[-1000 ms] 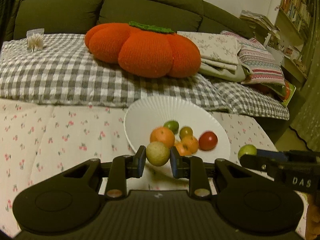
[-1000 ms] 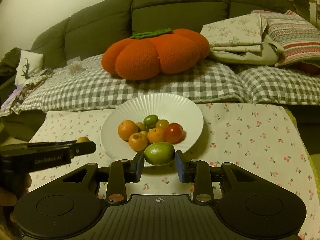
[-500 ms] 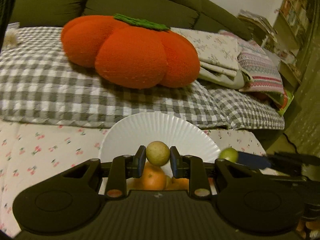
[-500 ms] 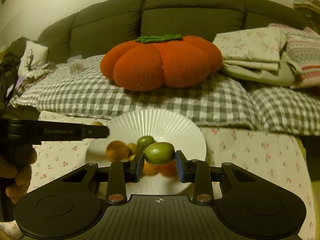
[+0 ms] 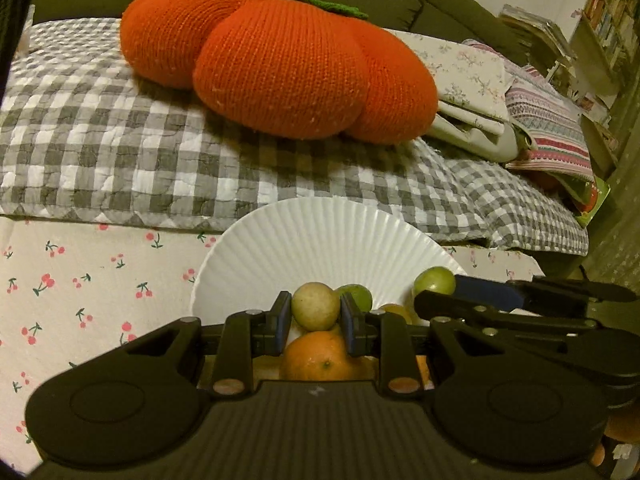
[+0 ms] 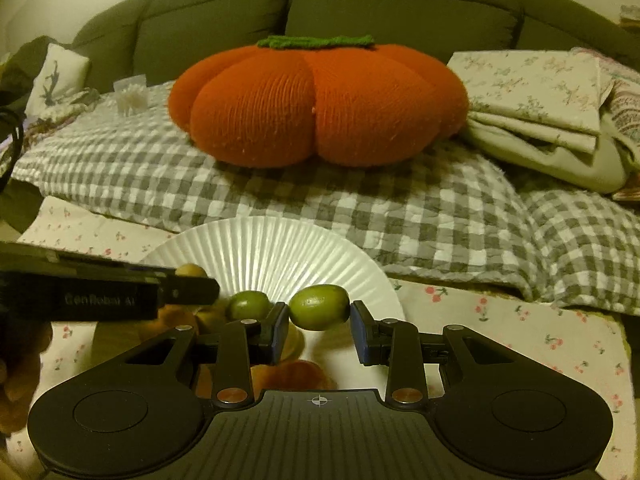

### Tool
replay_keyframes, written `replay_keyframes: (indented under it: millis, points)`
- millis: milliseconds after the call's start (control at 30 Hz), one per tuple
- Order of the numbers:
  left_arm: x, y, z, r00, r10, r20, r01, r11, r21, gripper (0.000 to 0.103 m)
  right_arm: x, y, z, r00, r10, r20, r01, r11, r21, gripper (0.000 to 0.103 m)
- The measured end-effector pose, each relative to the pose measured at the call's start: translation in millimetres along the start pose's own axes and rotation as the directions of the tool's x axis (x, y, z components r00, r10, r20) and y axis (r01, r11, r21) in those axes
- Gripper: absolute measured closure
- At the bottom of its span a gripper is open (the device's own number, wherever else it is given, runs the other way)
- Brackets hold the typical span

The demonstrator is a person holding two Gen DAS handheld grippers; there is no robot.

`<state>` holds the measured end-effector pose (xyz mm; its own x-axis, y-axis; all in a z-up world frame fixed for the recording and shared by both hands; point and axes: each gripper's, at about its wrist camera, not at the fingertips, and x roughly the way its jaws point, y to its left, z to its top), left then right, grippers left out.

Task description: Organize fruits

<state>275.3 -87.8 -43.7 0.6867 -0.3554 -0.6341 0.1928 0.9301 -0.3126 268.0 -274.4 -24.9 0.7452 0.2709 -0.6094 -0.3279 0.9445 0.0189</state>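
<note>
My left gripper is shut on a yellowish round fruit and holds it over the white ribbed plate. Below it lie an orange and a green fruit. My right gripper is shut on an oval green fruit, also over the plate. It shows in the left wrist view at the right gripper's tip. The left gripper reaches in from the left in the right wrist view. Another green fruit and oranges lie on the plate.
The plate stands on a cherry-print cloth at its far edge. Behind it is a sofa with a grey checked quilt, a big orange pumpkin cushion and folded blankets. A bookshelf stands far right.
Both grippers have moved forward and lower over the plate, each still holding its fruit. The plate's fruits now sit under and behind the fingers.
</note>
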Motion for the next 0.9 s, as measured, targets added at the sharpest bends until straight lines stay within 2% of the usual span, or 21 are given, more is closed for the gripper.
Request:
replay_keyframes:
  millis: [133,200,233,267,333,567,700,900]
  points:
    - [-0.9,-2.1,1.8,1.0,0.014,0.003,-0.014,1.0,0.007,0.079,7.1,-3.9,-2.9,1.0,0.008,-0.014,-0.007,0.999,0.042,0.07]
    - [-2.9,-2.3,2.1,1.0,0.026,0.001,-0.026,1.0,0.002,0.073,7.5,-8.3,-4.6,1.0,0.014,-0.013,-0.013,0.997,0.079,0.069]
    - [-5.4,-1.9,2.1,1.0,0.028,0.006,-0.028,1.0,-0.003,0.066,8.3,-10.9,-5.3,1.0,0.025,-0.019,-0.023,0.994,0.105,0.067]
    - [-9.1,-1.7,2.2,0.999,0.031,0.017,-0.031,0.999,-0.007,0.062,8.3,-12.7,-5.7,0.999,0.032,-0.02,-0.029,0.991,0.128,0.064]
    - [-18.0,-1.9,2.4,0.999,0.04,0.035,-0.039,0.999,-0.004,0.059,3.4,-16.1,-6.7,0.999,0.034,0.0,-0.033,0.984,0.176,0.05]
    - [-63.8,-11.9,-5.0,0.989,0.114,0.097,-0.115,0.993,0.01,0.041,-24.6,-13.8,-16.0,1.0,0.021,0.021,-0.025,0.968,0.251,0.048]
    - [-88.1,-18.5,-18.1,0.98,0.163,0.111,-0.166,0.986,0.024,0.036,-39.9,-7.5,-23.2,1.0,0.021,0.01,-0.022,0.957,0.289,0.048]
    - [-118.0,-21.0,-40.3,0.959,0.259,0.115,-0.264,0.964,0.025,0.029,-73.1,17.8,-37.7,1.0,0.016,0.02,-0.021,0.966,0.256,0.043]
